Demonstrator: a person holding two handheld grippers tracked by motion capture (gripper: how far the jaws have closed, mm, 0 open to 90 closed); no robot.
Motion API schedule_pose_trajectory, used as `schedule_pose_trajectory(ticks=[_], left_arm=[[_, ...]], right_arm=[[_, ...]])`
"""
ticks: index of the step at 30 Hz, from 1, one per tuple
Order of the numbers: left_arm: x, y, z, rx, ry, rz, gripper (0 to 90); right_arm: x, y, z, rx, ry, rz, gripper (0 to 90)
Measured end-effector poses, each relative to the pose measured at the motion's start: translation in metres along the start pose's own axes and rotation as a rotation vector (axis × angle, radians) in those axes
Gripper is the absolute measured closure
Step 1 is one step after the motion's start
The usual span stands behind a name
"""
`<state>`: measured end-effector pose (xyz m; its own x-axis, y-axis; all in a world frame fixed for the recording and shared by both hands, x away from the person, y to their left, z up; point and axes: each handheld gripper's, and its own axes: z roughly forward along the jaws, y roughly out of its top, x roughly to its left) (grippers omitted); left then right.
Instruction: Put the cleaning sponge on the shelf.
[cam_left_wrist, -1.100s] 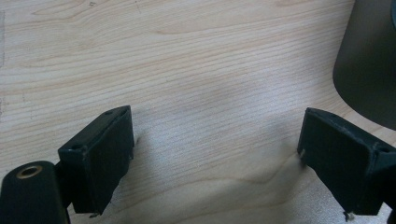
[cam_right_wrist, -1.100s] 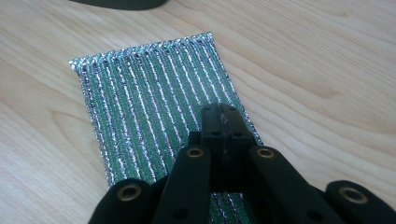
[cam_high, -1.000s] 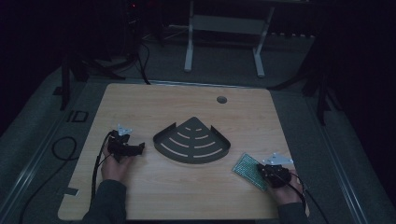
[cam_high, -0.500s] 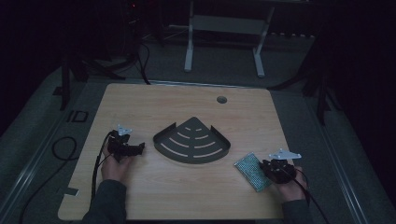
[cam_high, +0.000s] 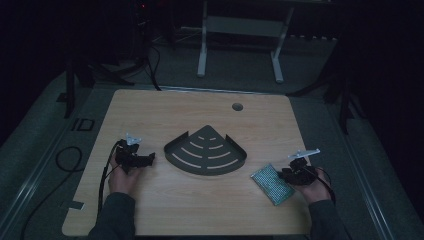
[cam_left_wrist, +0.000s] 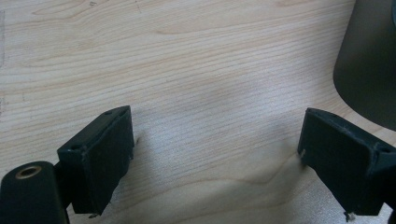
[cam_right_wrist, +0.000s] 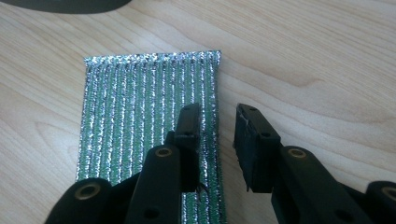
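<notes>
Now the right gripper, jaws just opening over the edge of the green sponge (flat at the table's near right), clamps nothing, while the left gripper gapes empty.

High view very dim, surroundings near black, table faintly lit — both gripper views bright and even, soft shadows under jaws, near jaw bases slightly blurred.

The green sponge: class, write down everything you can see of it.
The sponge is a flat rectangular pad, green with glittery silver threads in lengthwise ribs. It lies flat on the wooden table, near its front right, askew to the edge, just beside the dark corner shelf. The right gripper, jaws just opening, straddles its edge; whether a jaw touches it is unclear.
</notes>
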<state>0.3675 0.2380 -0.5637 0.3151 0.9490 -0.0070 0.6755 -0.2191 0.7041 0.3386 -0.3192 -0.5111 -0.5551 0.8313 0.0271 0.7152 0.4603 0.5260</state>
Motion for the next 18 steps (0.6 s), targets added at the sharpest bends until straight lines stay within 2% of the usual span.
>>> schedule_pose_trajectory(ticks=[2,4,14,16,18], left_arm=[[0.0,0.0,0.0,0.0,0.0,0.0,11.2],[0.0,0.0,0.0,0.0,0.0,0.0,11.2],[0.0,0.0,0.0,0.0,0.001,-0.001,11.1],[0.0,0.0,0.0,0.0,0.001,-0.001,11.1],[0.0,0.0,0.0,0.0,0.001,-0.001,11.1]], right_arm=[[-0.001,0.001,0.0,0.009,0.005,-0.003,70.9],[-0.003,0.002,0.002,0.047,0.025,-0.008,70.7],[-0.005,0.012,0.009,0.147,0.038,-0.028,71.6],[-0.008,0.015,0.01,0.185,0.053,0.001,71.5],[-0.009,0.017,0.012,0.202,0.059,0.007,71.8]])
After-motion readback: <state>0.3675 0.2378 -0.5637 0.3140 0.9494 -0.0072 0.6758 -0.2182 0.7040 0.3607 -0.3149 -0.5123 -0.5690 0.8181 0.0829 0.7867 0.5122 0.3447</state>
